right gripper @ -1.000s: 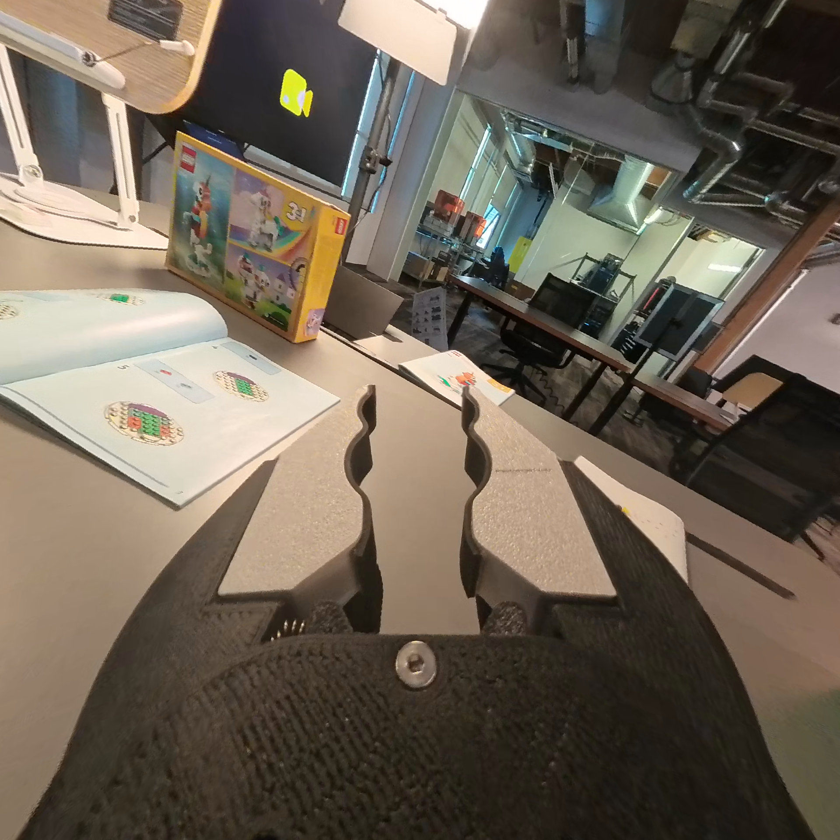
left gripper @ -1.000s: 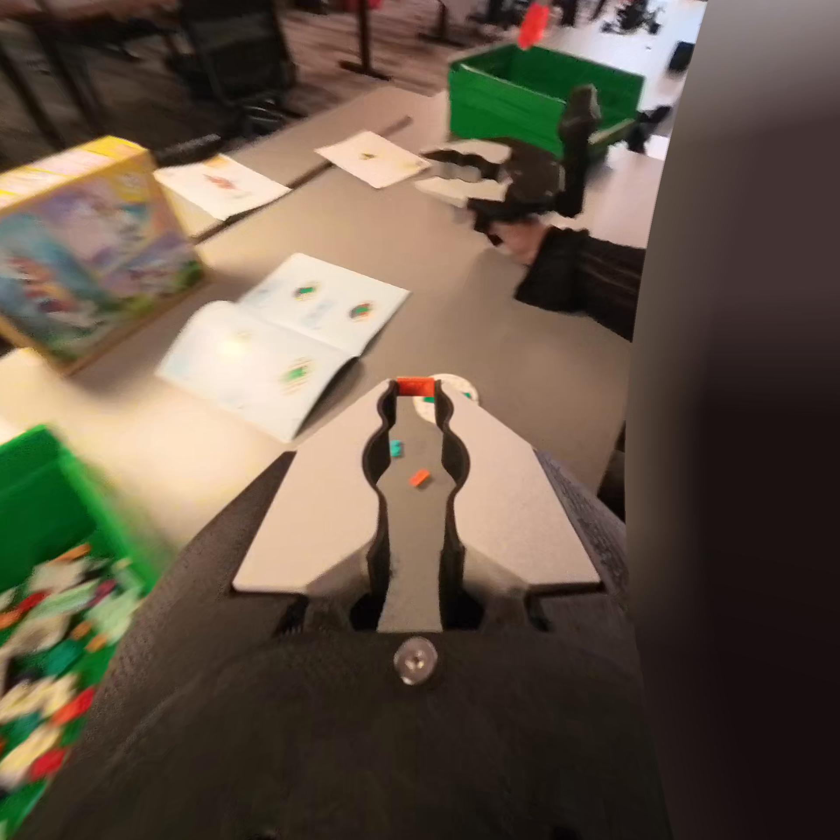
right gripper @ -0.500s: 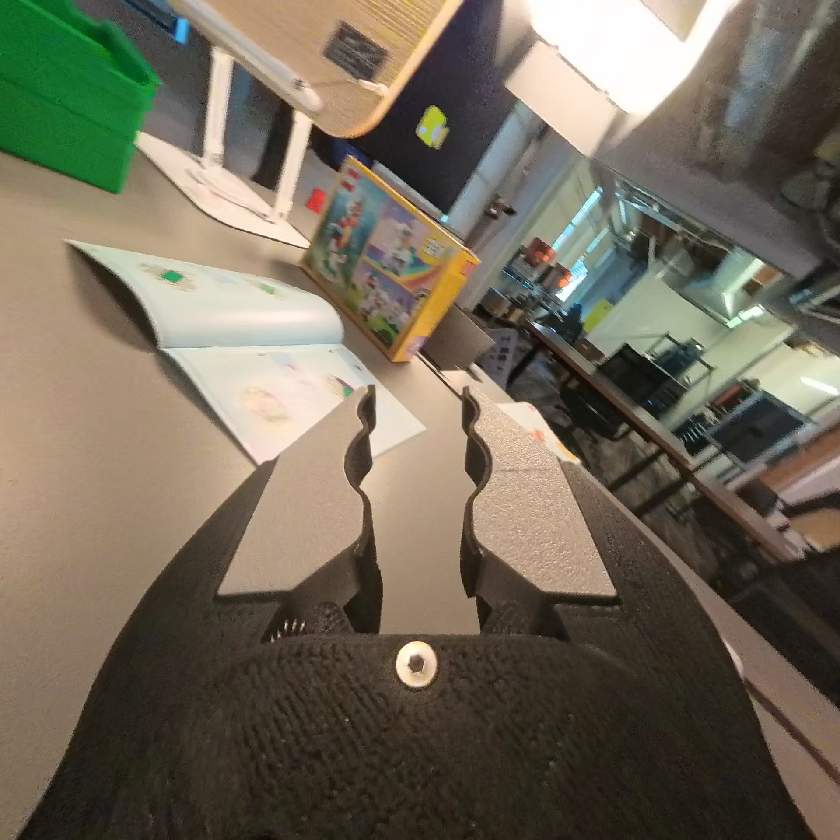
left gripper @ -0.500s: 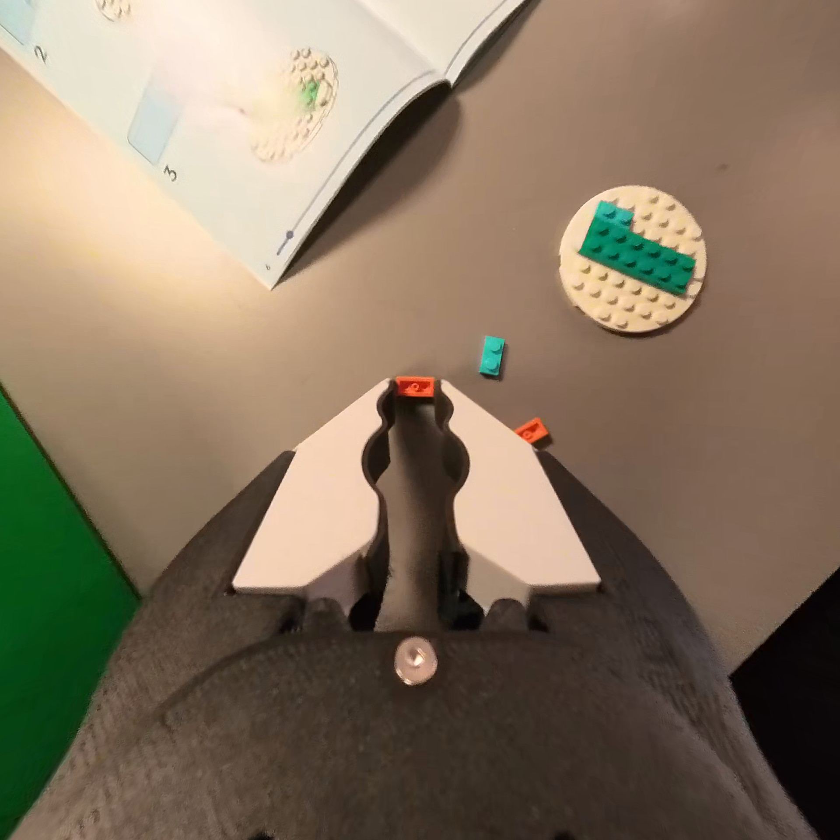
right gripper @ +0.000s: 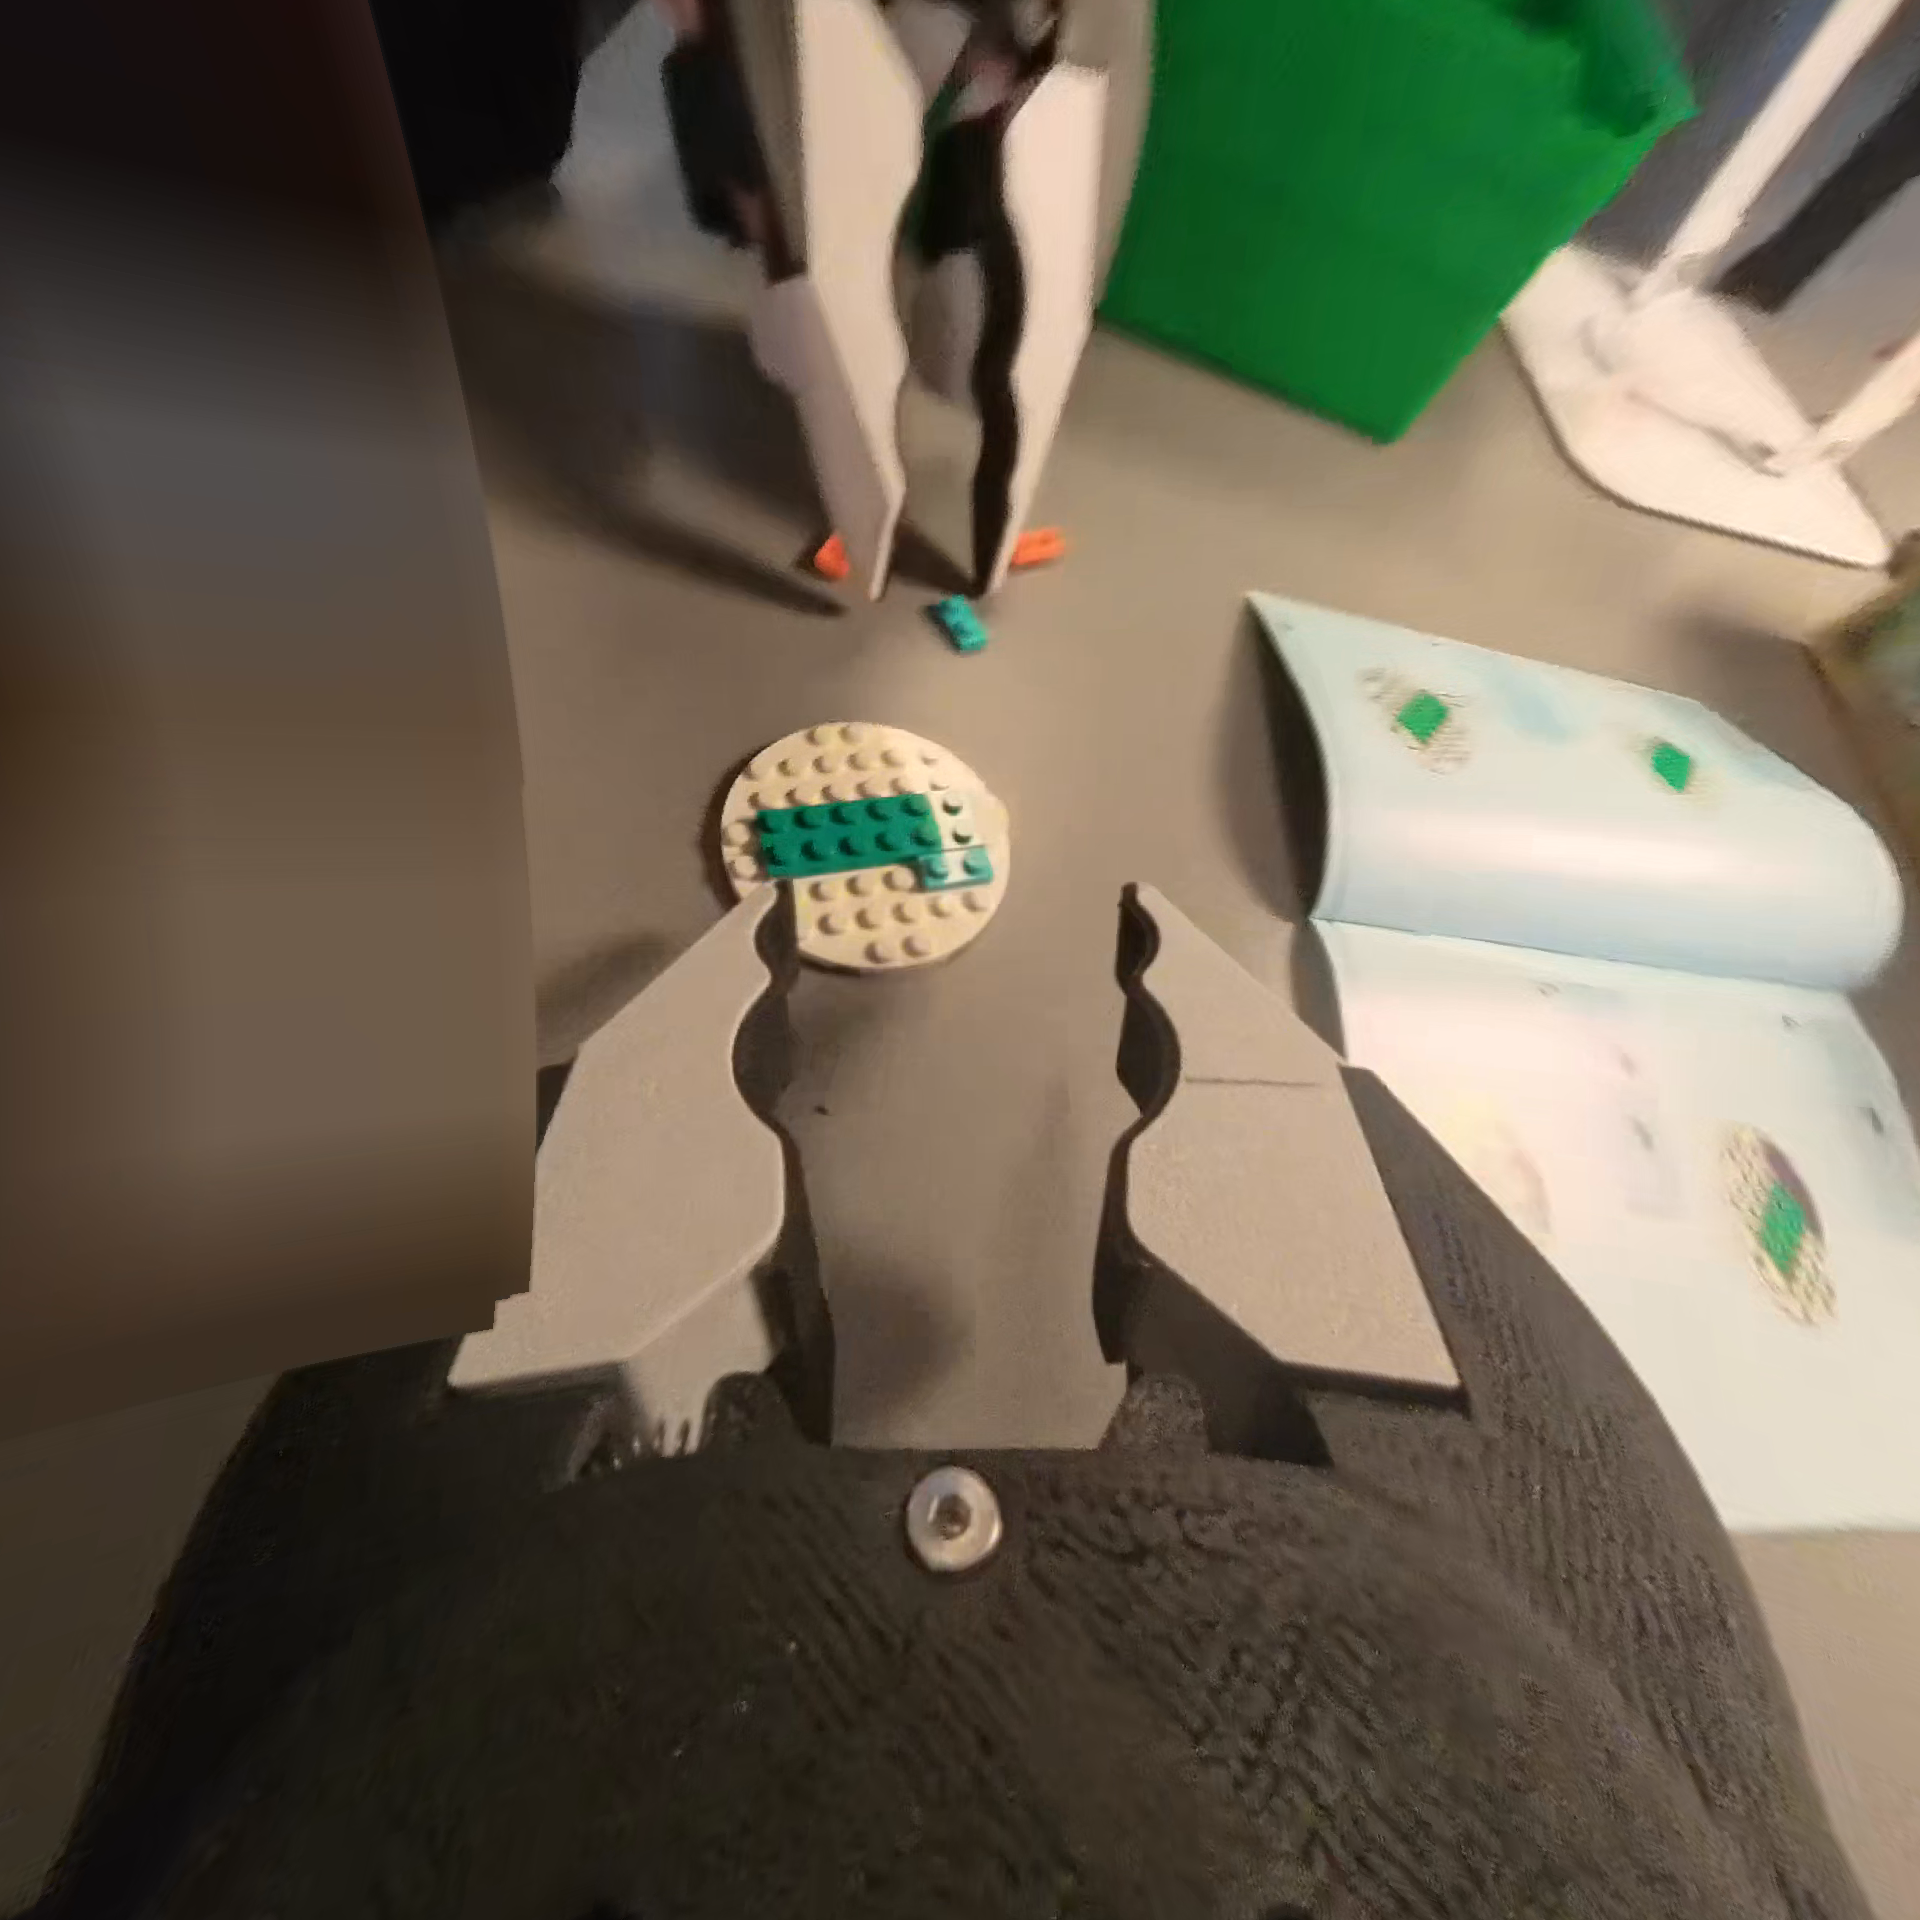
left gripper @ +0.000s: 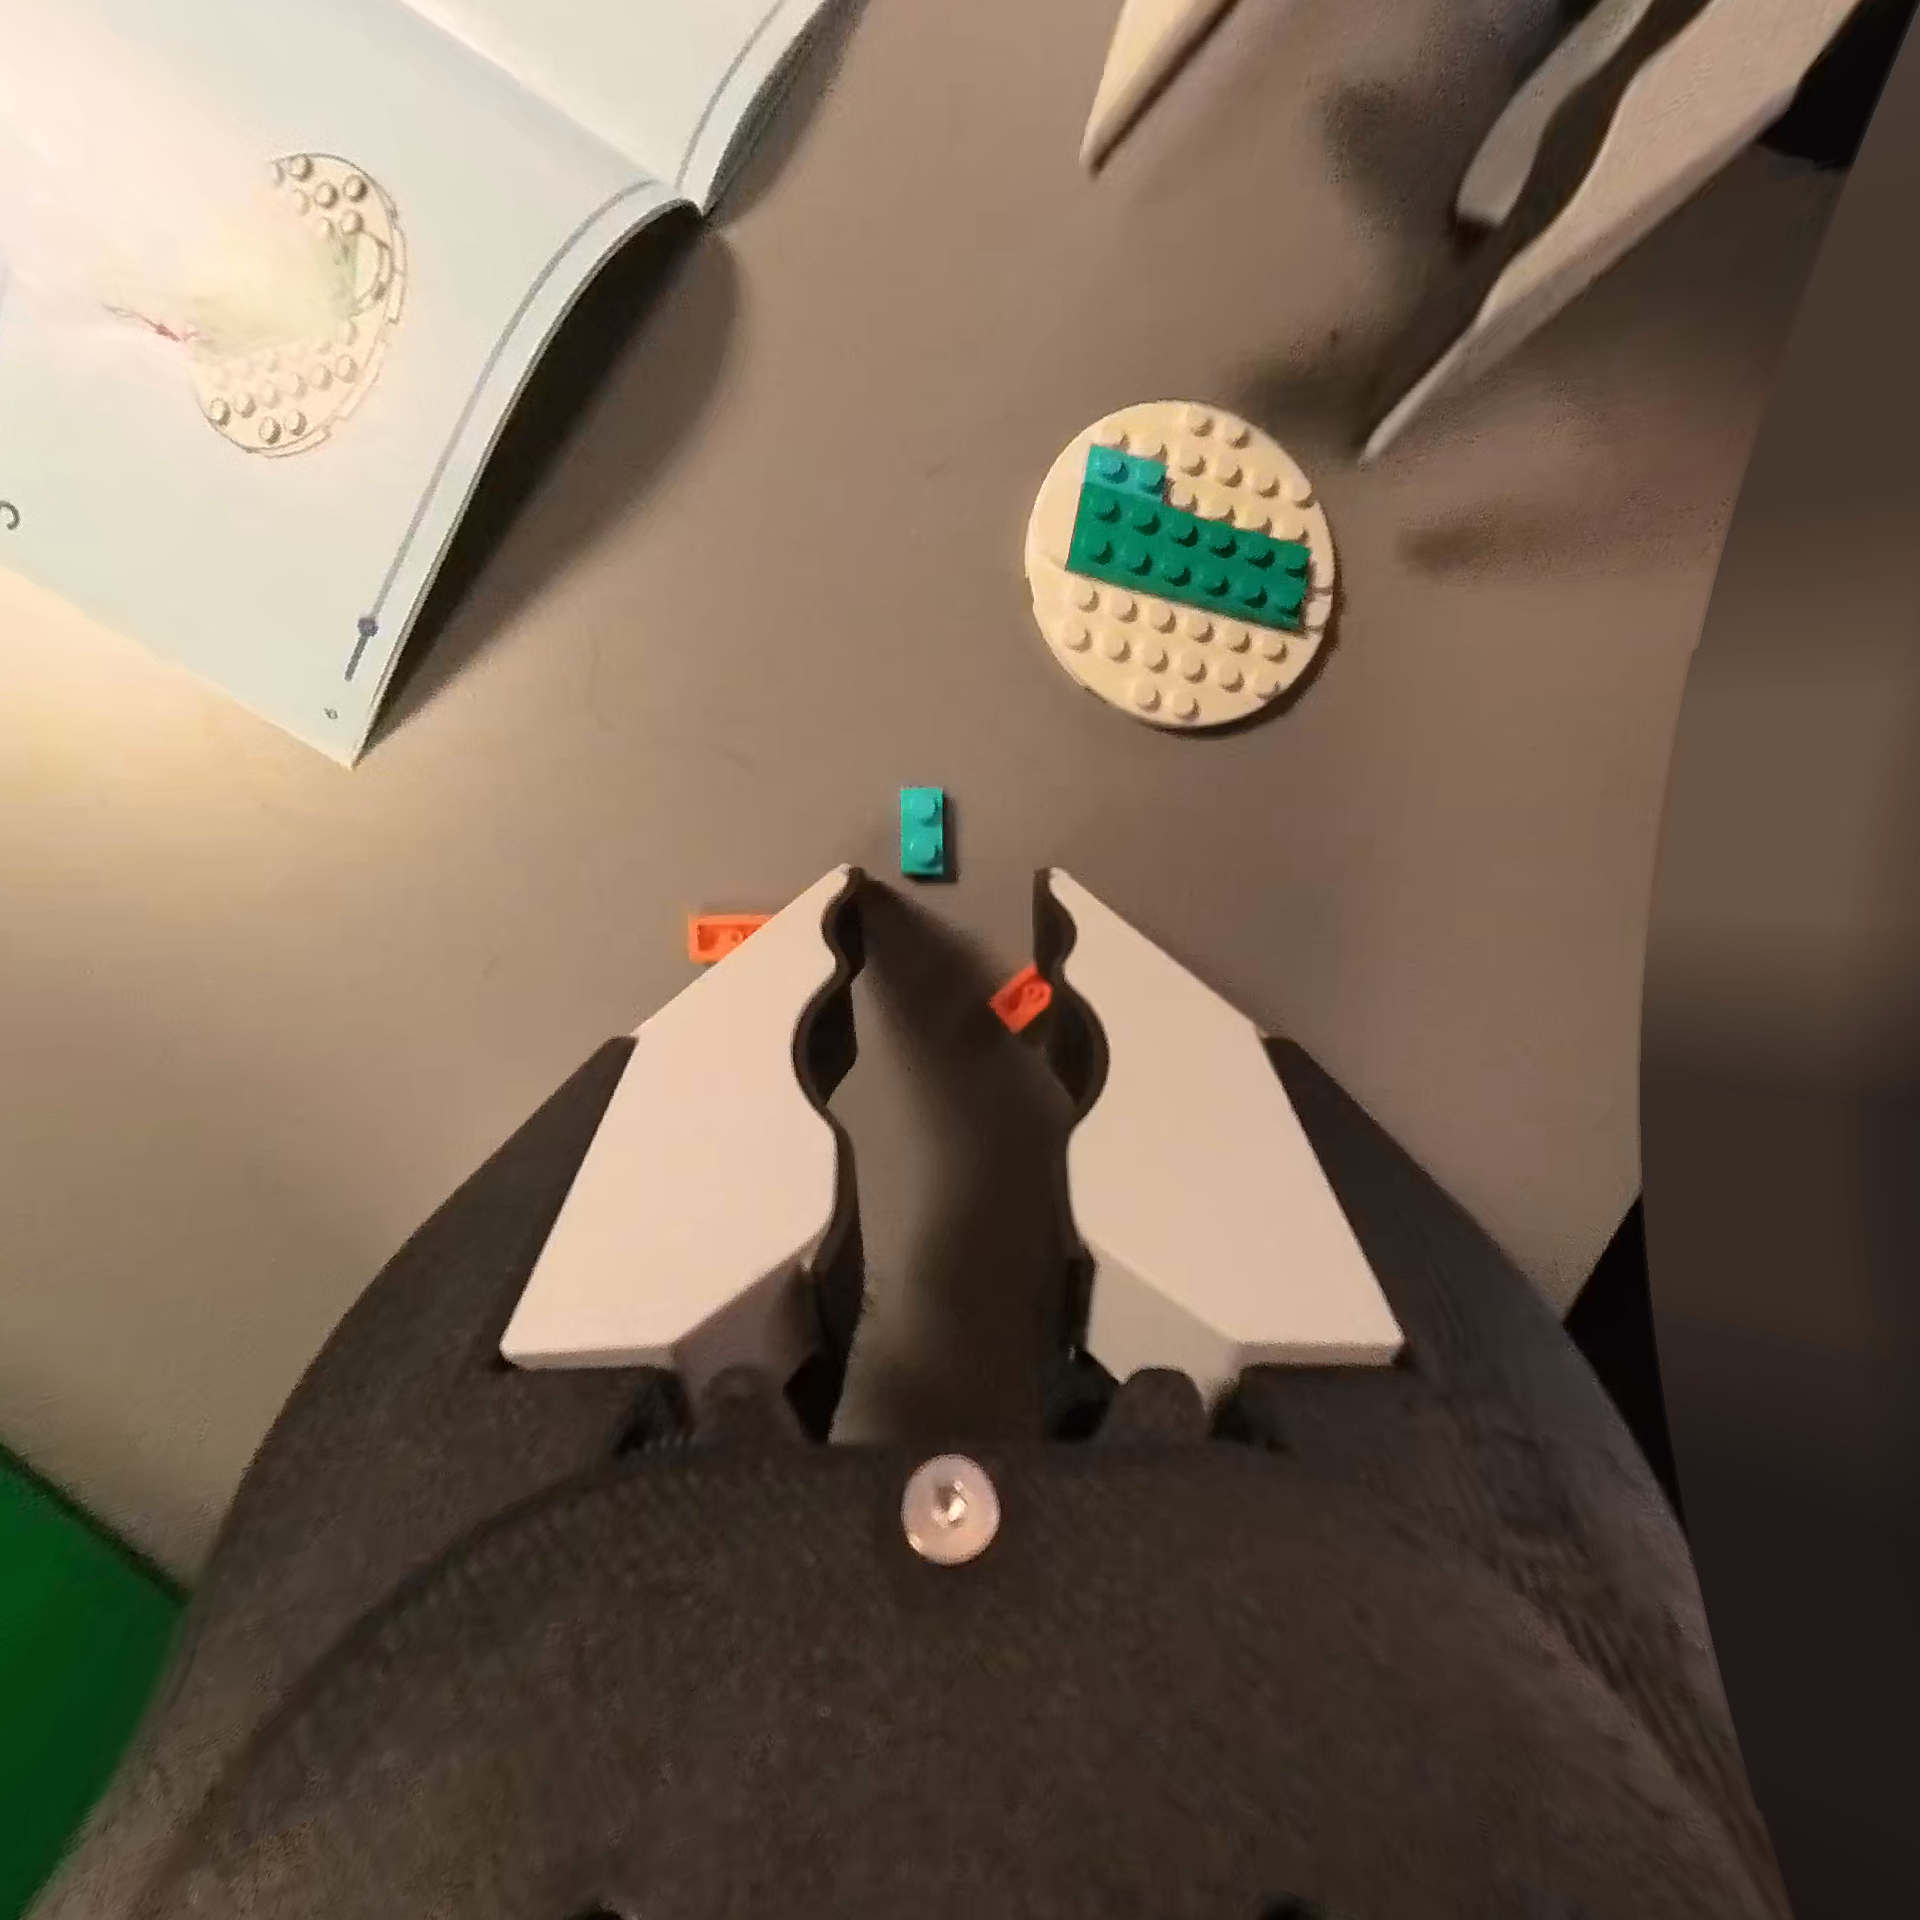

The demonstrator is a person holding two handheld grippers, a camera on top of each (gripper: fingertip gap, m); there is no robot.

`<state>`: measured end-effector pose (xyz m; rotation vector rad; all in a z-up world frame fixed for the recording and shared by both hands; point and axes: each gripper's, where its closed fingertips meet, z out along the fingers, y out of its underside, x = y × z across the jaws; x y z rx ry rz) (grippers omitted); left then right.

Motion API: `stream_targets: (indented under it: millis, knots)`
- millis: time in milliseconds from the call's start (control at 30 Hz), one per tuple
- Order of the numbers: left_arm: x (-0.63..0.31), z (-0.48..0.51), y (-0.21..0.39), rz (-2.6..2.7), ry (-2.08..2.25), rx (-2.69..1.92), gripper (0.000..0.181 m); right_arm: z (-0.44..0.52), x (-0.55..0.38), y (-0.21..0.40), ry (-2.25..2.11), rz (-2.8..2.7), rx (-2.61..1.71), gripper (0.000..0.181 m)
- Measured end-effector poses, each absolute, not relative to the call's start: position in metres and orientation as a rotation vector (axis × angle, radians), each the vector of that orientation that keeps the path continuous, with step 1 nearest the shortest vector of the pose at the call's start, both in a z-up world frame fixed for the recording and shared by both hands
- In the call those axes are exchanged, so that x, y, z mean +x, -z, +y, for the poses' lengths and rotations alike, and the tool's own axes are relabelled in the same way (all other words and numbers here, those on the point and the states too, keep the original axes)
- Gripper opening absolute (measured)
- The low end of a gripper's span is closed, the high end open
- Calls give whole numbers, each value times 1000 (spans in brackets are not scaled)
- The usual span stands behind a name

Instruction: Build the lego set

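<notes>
- The left gripper (left gripper: 948, 883) is pointing down at the grey table (left gripper: 644, 790), its jaws standing apart with nothing between them but bare tabletop.
- A small teal brick (left gripper: 924, 833) is lying just beyond its fingertips, in line with the gap.
- One orange piece (left gripper: 725, 934) is sitting just outside the left finger, partly hidden by it; a second orange piece (left gripper: 1020, 998) is lying right against the inner edge of the right finger, though I cannot tell if they are touching.
- Farther ahead and to the right, a round cream plate (left gripper: 1179, 665) is resting flat, carrying a green plate (left gripper: 1184, 551) and a teal brick at one end.
- The right gripper (right gripper: 945, 899) is hovering on the opposite side of that disc, jaws wide and holding nothing, its left fingertip overlapping the disc's near rim.
- An open instruction booklet (right gripper: 1590, 935) is lying to the right gripper's right.
- A green bin (right gripper: 1340, 197) is standing beyond, blurred, beside a white stand base (right gripper: 1704, 416).
</notes>
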<state>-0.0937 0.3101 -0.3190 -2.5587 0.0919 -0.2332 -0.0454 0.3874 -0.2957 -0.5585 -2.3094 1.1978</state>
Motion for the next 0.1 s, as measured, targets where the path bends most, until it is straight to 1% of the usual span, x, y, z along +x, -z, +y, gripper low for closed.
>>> stream_targets:
  millis: [33,100]
  knots:
    - [-93,312,318,93,233,-2555,29,383,-46,301,-1171,-2353,-521,63]
    - [-93,315,319,89,224,-2564,27,374,-46,309,-1171,-2446,-481,67]
